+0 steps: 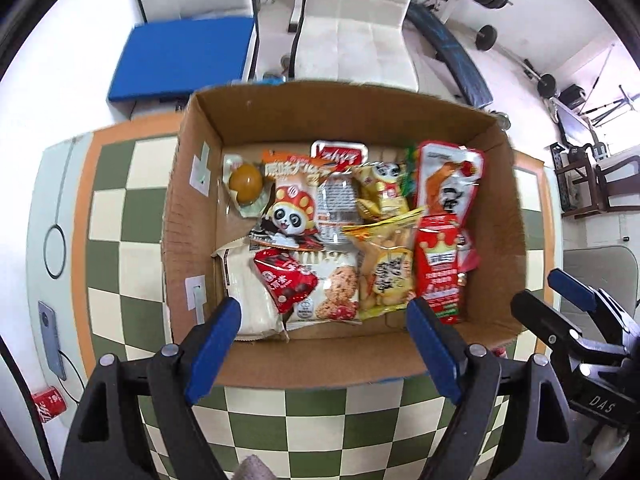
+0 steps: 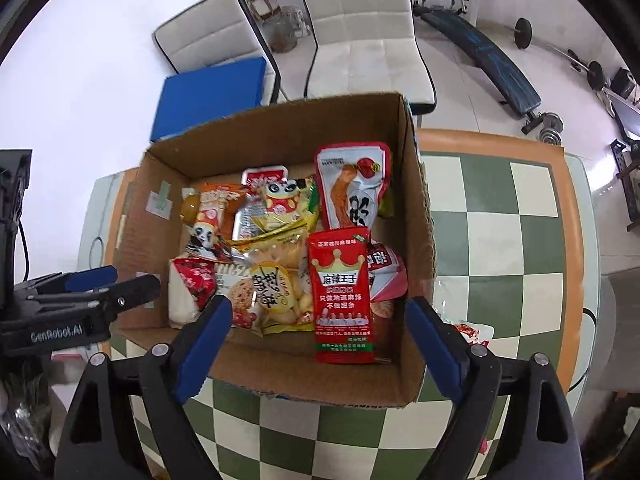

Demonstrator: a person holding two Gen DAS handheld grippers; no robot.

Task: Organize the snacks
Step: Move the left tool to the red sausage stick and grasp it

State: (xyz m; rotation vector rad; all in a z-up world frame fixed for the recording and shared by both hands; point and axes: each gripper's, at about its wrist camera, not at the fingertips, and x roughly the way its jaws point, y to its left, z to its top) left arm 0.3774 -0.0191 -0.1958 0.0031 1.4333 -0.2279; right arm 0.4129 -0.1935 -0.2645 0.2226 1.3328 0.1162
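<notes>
An open cardboard box [image 1: 192, 216] [image 2: 420, 208] stands on the checkered table and holds several snack packs. Among them are a red crown pack [image 1: 438, 276] [image 2: 344, 292], a tall red and white pack [image 1: 448, 176] [image 2: 352, 184], a panda pack [image 1: 288, 212] [image 2: 208, 224], a yellow puff bag [image 1: 386, 276] [image 2: 276, 292] and a cookie pack [image 1: 332, 292]. My left gripper [image 1: 324, 320] hangs open and empty above the box's near side. My right gripper [image 2: 320, 316] is also open and empty above the near side. It also shows in the left wrist view [image 1: 556, 292].
A snack wrapper [image 2: 472, 328] lies on the table right of the box. A red can [image 1: 46, 404] and a grey phone [image 1: 50, 336] lie at the table's left edge. White chairs [image 1: 356, 20], a blue cushion [image 1: 184, 60] and gym gear [image 2: 496, 60] stand beyond the table.
</notes>
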